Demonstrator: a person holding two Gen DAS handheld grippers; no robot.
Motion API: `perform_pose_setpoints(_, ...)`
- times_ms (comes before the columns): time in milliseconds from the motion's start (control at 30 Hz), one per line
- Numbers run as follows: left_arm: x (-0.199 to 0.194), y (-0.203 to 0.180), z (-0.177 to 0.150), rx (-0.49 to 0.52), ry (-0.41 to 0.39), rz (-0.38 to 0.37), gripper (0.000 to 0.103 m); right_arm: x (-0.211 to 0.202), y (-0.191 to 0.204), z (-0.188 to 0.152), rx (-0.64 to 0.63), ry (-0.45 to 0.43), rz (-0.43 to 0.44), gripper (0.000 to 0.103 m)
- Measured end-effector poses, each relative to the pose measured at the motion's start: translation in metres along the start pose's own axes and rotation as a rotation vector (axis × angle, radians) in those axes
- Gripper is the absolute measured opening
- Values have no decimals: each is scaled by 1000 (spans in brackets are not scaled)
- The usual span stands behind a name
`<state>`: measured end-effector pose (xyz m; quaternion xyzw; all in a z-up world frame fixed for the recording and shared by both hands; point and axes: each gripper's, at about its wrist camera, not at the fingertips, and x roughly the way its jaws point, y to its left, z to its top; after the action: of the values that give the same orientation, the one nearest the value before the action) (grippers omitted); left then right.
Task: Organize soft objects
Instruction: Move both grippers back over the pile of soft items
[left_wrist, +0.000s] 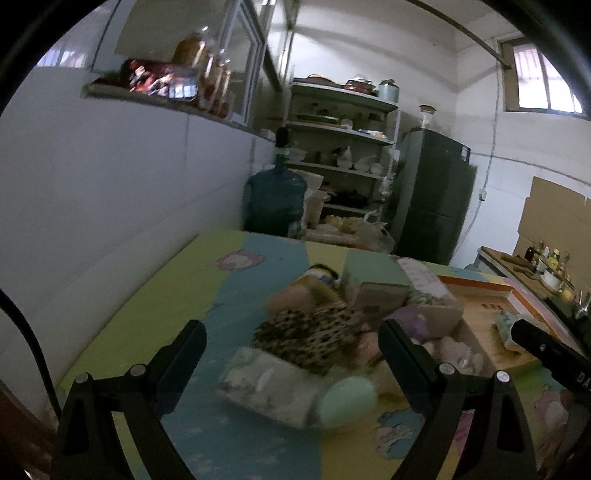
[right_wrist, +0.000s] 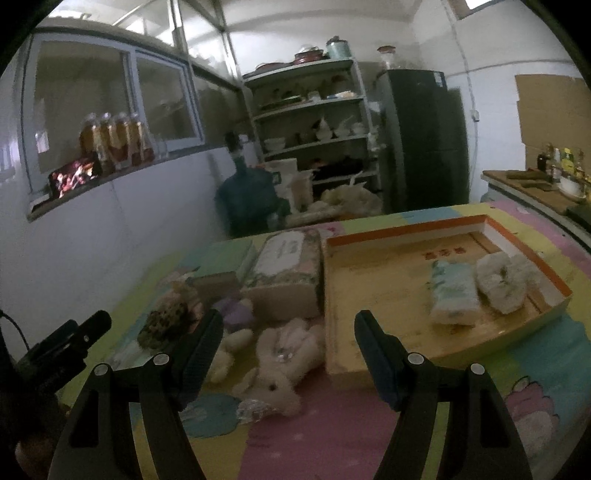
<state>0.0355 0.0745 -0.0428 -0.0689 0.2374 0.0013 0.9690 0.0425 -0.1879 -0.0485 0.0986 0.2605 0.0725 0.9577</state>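
A pile of soft things lies on the colourful mat. In the left wrist view my left gripper (left_wrist: 291, 343) is open and empty above a leopard-print cloth (left_wrist: 310, 332), a pale tissue pack (left_wrist: 269, 384) and a mint green round thing (left_wrist: 347, 400). In the right wrist view my right gripper (right_wrist: 288, 334) is open and empty above a white plush bunny (right_wrist: 280, 362). To its right a shallow cardboard box (right_wrist: 369, 280) with an orange rim holds a tissue pack (right_wrist: 452, 291) and a white fluffy thing (right_wrist: 498, 282). The leopard-print cloth (right_wrist: 166, 325) lies to the left.
Behind the pile stand a green box (right_wrist: 221, 258), a floral tissue box (right_wrist: 284, 266) and a purple soft thing (right_wrist: 232, 312). A white wall runs along the left. A blue water jug (left_wrist: 273, 203), shelves (left_wrist: 340, 147) and a dark fridge (left_wrist: 432, 199) stand beyond the mat.
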Motion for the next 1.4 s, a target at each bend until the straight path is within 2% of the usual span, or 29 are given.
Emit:
perform_pose_setpoints(200, 4, 16, -9, -16, 33, 8, 95, 11, 24, -4, -30, 23, 39, 75)
perform_pose_setpoints(533, 17, 27, -23, -17, 78, -22, 95, 26, 36, -8, -36, 65, 73, 75)
perform_pose_setpoints(633, 21, 34, -23, -29, 84, -11, 95, 33, 46, -13, -56, 107, 148, 75)
perform_pose_setpoints(767, 22, 45, -23, -42, 78, 16, 95, 51, 72, -29, -108, 225, 301, 75)
perform_pose_setpoints(867, 20, 55, -21, -53, 63, 34, 94, 62, 91, -38, -145, 283, 348, 75)
perform_pose_setpoints(1100, 16, 73, -19, -63, 39, 62, 94, 88, 108, -45, -127, 344, 361, 75)
perform_pose_setpoints(1333, 22, 77, -21, -56, 63, 36, 94, 101, 114, -48, -118, 359, 362, 75)
perform_pose_setpoints(1400, 24, 79, -22, -54, 70, 27, 94, 102, 113, -48, -114, 357, 366, 69)
